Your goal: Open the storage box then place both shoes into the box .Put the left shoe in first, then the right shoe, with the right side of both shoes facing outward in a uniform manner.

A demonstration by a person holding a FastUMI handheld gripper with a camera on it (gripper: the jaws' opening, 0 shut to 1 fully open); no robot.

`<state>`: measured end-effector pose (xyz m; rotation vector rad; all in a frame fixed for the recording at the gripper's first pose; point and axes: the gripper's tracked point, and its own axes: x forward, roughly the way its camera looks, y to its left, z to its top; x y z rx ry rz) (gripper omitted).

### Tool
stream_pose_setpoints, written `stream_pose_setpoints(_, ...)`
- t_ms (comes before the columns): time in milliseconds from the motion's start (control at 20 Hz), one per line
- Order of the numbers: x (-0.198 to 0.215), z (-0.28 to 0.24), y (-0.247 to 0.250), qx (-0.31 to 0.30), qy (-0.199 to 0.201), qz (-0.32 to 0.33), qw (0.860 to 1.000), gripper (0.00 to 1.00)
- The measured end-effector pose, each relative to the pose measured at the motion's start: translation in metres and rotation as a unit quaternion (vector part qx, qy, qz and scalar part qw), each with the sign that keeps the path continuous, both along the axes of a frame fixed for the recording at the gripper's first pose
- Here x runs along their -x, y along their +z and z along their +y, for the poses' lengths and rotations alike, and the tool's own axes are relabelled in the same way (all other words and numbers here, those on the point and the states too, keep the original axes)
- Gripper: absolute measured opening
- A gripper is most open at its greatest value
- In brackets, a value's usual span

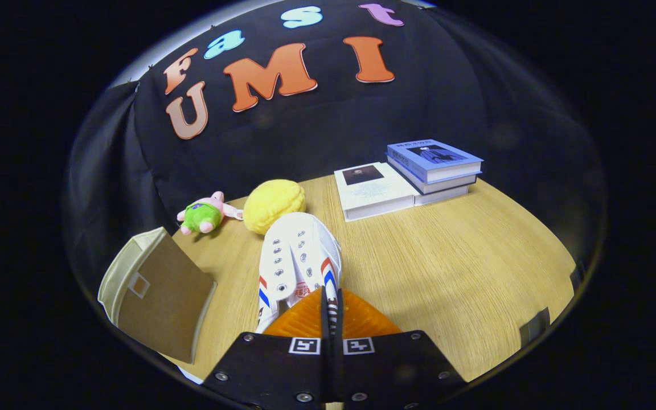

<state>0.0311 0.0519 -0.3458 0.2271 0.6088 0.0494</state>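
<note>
Jaws (pixel 331 310) pinched tight on white shoe (pixel 298 259), which stretches ahead of them.

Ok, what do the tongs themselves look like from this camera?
The tongs have two translucent orange ribbed fingers with thin black inner edges. Behind them sit two black plates fastened with silver screws, each carrying a small square black-and-white marker near the middle seam.

Lighting: you have even, bright overhead light on the counter (pixel 447 256); soft, short shadows beside the books (pixel 419 176). Distortion: strong fisheye bowing toward the rim (edges dim there). Focus: sharp mid-scene; the tool (pixel 331 307) reads slightly soft. Glare: none strong.
</note>
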Motion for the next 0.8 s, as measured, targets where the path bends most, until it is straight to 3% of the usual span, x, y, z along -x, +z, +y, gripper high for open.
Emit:
stream_pose_setpoints(400,0.007,0.108,0.080,-0.026,0.059,-0.045,0.997,0.00)
stream_pose_setpoints(800,0.014,0.212,0.109,-0.046,0.100,-0.053,0.993,0.00)
